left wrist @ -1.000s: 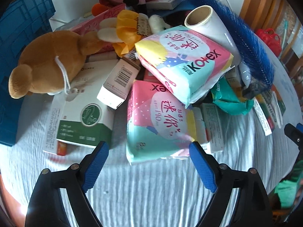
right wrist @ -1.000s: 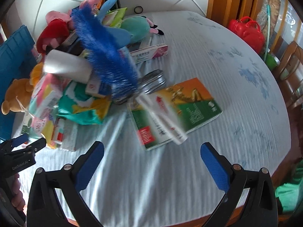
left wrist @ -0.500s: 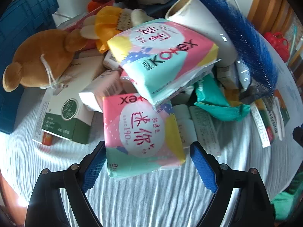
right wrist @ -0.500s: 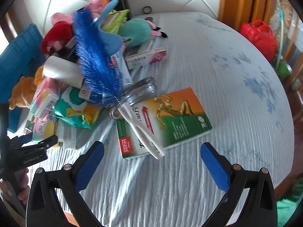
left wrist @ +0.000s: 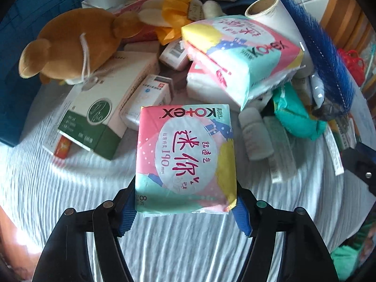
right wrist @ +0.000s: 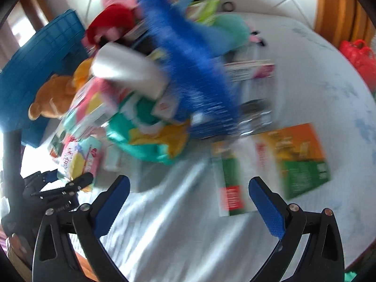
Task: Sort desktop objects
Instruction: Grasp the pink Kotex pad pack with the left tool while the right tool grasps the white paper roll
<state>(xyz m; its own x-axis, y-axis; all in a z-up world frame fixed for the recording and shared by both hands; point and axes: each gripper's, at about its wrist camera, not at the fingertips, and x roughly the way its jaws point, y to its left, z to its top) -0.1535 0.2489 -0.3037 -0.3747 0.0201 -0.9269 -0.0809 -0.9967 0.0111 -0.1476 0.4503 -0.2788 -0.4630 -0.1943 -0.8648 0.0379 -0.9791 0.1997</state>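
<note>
A pink and mint Kotex pack (left wrist: 185, 152) stands between the blue pads of my left gripper (left wrist: 184, 198). The jaws are closing, and both pads press on its lower corners. The pack sits apart from the heap, over the striped cloth. A second Kotex pack (left wrist: 244, 56) lies tilted on the heap behind it. In the blurred right wrist view, my right gripper (right wrist: 189, 184) hangs over bare cloth. Its jaws are closing slightly but stand wide, with nothing between them. At that view's left edge the left gripper (right wrist: 68, 183) shows with the pack (right wrist: 77, 157).
The heap holds a brown teddy (left wrist: 77, 42), a green and white box (left wrist: 103, 115), a white roll (left wrist: 277, 16), a blue brush (left wrist: 329, 54) and a teal pouch (left wrist: 296, 117). A blue crate (left wrist: 25, 47) stands at the left. An orange and green book (right wrist: 298, 157) lies right of the heap.
The left jaws closed in onto the pink pack, which came out from under the other pack and away from the heap. The right gripper's view swung and is now blurred.
</note>
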